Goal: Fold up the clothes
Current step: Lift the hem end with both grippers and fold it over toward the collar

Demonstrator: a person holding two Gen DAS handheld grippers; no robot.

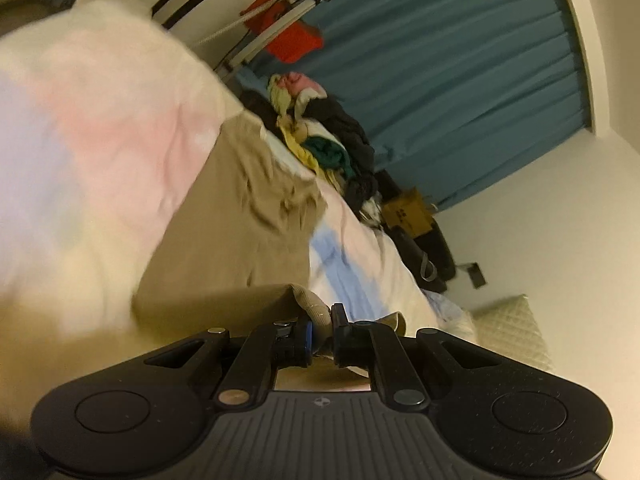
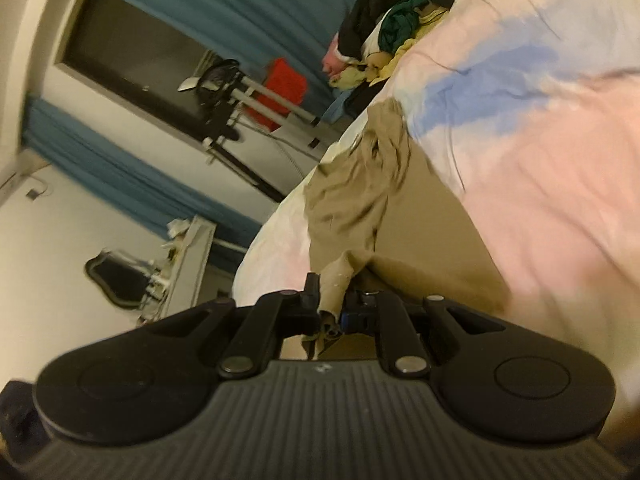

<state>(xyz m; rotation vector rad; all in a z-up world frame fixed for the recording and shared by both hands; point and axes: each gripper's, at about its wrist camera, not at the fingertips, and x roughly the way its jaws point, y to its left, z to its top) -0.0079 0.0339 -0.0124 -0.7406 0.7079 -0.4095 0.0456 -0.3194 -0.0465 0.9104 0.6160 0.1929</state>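
Fold step is mid-way, I'd say: left gripper [image 1: 320, 330] and right gripper [image 2: 332, 306] are each clamped on a bit of the tan garment [image 1: 240, 220], which stretches away ahead of both claws across the pastel bedspread [image 1: 100, 120]. Next up is probably carrying both pinched ends forward evenly. No containers around, just a clothes pile [image 1: 320, 140] far beyond the claws.

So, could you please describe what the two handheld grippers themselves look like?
The left gripper and right gripper look alike: matt black plastic, a ribbed centre panel flanked by two rounded lobes with circular discs, silver rivets on the black linkage bars, and a small blue part at the fingers. No cables or sleeves are visible.
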